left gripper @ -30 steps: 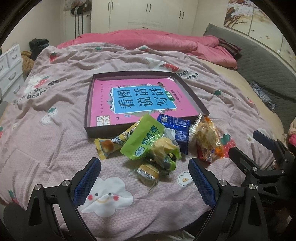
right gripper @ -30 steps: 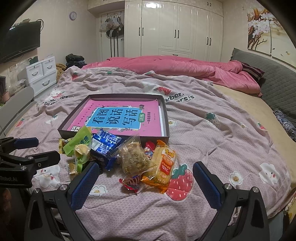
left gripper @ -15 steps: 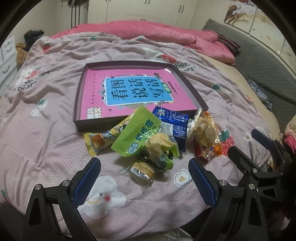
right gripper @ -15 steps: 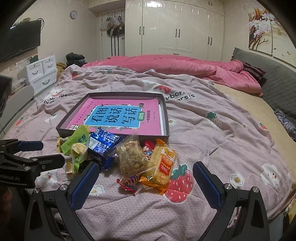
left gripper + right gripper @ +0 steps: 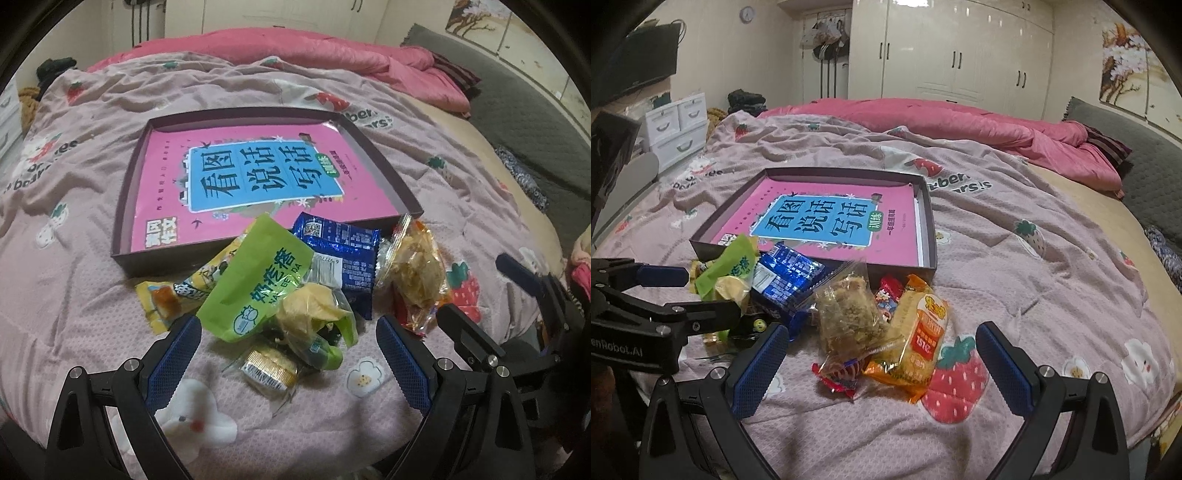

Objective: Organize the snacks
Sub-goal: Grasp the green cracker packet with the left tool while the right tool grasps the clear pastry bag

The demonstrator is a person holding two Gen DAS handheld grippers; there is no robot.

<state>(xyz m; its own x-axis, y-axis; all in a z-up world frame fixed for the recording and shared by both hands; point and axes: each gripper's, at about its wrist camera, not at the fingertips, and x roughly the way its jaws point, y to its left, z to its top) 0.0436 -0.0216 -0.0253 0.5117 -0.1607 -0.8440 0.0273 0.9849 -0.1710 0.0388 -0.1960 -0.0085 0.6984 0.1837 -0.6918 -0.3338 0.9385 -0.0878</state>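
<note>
Open left claw (image 5: pixel 289 354) hovers over the gold-foil snack (image 5: pixel 269 370), just ahead between its fingers; right claw (image 5: pixel 881 363) open, farther right.

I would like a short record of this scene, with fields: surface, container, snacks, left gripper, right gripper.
surface: bed with a pink quilt printed with strawberries
container: shallow dark box with a pink book lying flat inside
snacks: loose pile in front of the box, none inside it; includes green packet, blue packet, orange packet, small gold-wrapped piece
left gripper: open, empty, above the gold-wrapped piece
right gripper: open, empty, near the orange packet
</note>
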